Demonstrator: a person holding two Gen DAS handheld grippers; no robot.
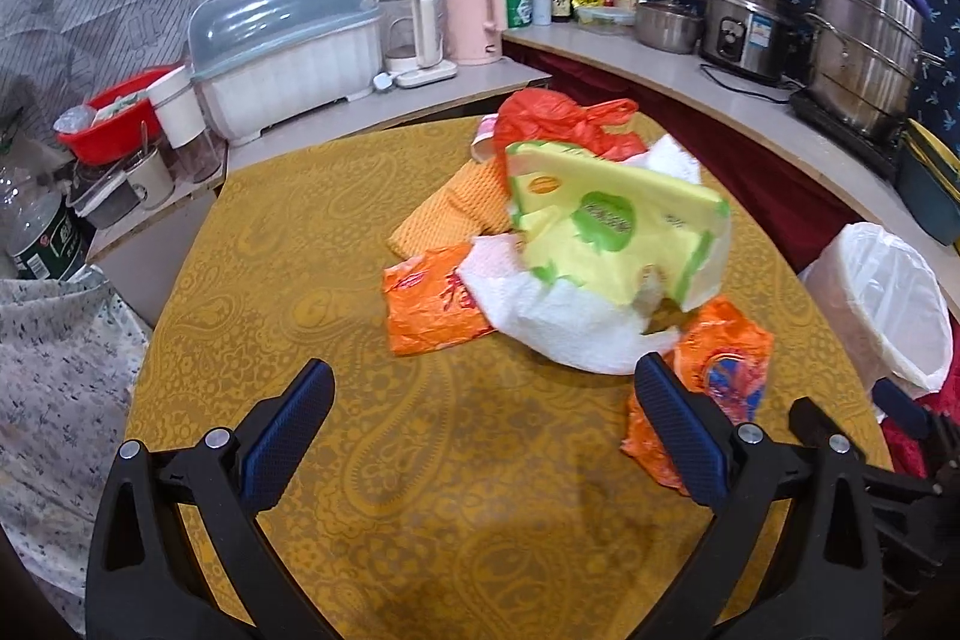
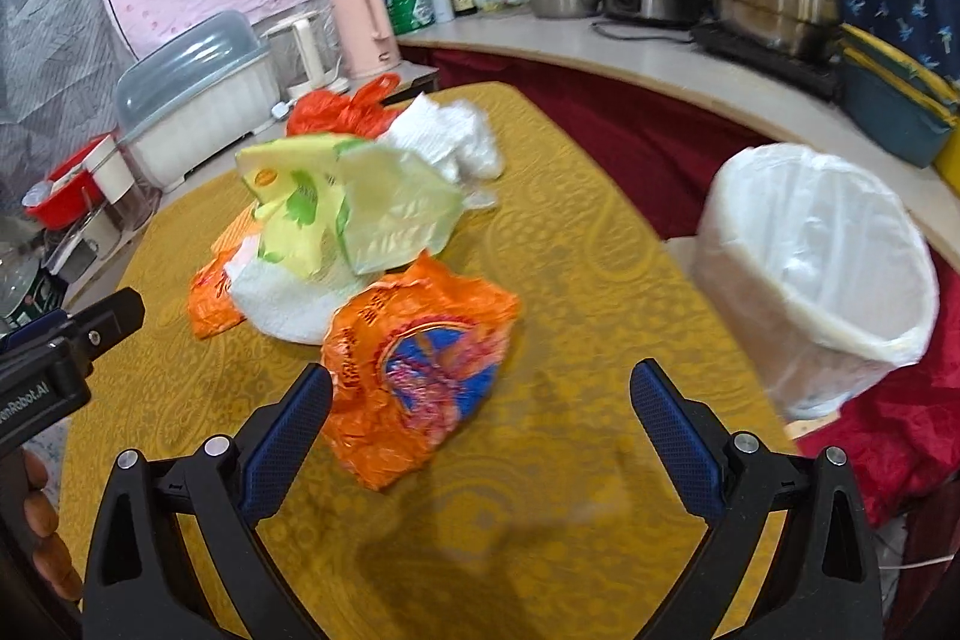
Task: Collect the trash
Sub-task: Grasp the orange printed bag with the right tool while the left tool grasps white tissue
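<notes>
Orange wrappers (image 2: pixel 414 370), white paper (image 1: pixel 564 322) and a yellow-green pack (image 1: pixel 606 226) all lie piled on the desk (image 1: pixel 288 304), the white-lined bin (image 2: pixel 822 268) beside it looks empty, and the left claw (image 1: pixel 483 430) and right claw (image 2: pixel 480 430) gape wide, holding nothing.

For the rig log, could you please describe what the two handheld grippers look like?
Both match. The left gripper and right gripper each have two black plastic arms with triangular cut-outs and silver pivot bolts. The fingers carry blue, finely textured pads. In the right view, the left gripper's black body bears white lettering ending "Robot.AI", and a bare hand grips it. No cables show.
</notes>
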